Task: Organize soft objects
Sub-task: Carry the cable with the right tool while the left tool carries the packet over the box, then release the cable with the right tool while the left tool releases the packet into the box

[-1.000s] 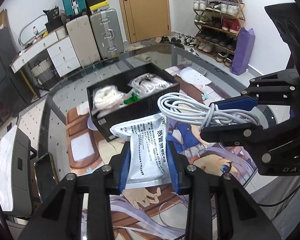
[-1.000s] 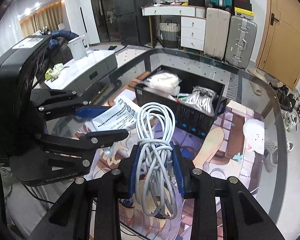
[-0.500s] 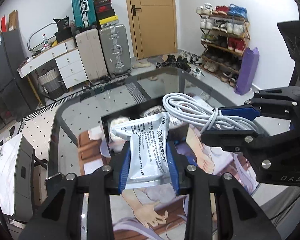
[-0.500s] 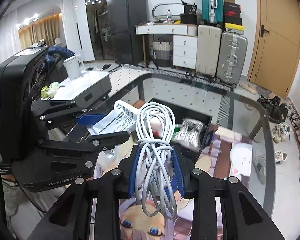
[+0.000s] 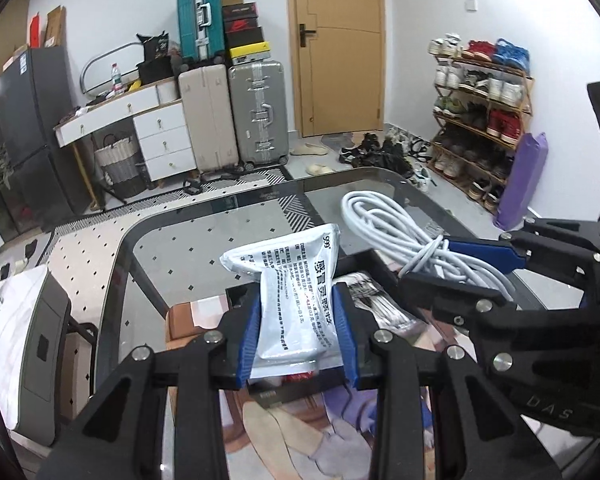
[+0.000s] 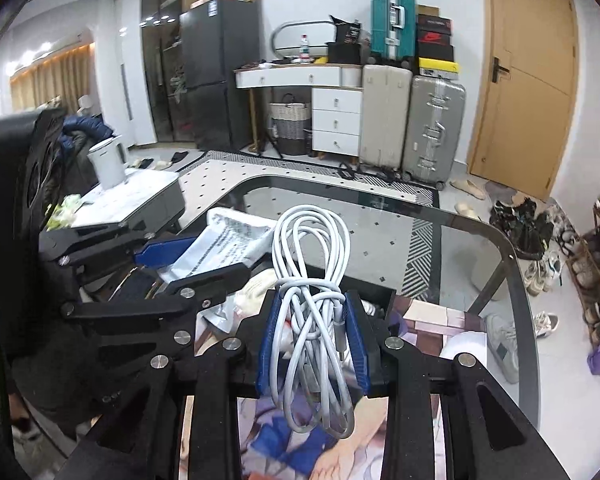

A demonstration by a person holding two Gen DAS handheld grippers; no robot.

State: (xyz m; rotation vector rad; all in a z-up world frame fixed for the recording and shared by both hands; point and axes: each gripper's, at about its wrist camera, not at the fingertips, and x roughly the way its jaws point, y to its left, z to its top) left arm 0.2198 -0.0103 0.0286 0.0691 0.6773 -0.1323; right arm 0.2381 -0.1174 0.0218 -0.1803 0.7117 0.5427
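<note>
My left gripper (image 5: 298,328) is shut on a white foil pouch (image 5: 296,300) with blue and black print, held upright above the table. My right gripper (image 6: 312,336) is shut on a coiled white cable (image 6: 312,280), just right of the left one. The cable (image 5: 400,232) and right gripper (image 5: 460,264) also show in the left wrist view; the pouch (image 6: 228,240) and left gripper (image 6: 188,264) also show in the right wrist view. A black box (image 5: 360,264) with soft items lies below and behind both grippers, mostly hidden.
A glass table (image 6: 420,216) carries a printed anime mat (image 6: 440,320). Beyond it stand suitcases (image 5: 256,112), a white drawer unit (image 5: 160,136), a wooden door (image 5: 336,48) and a shoe rack (image 5: 480,120). A low white side table (image 6: 132,200) is on the left.
Both grippers have lifted and tilted up with their loads. The black box has dropped low in view and is now mostly hidden behind the pouch and fingers.
</note>
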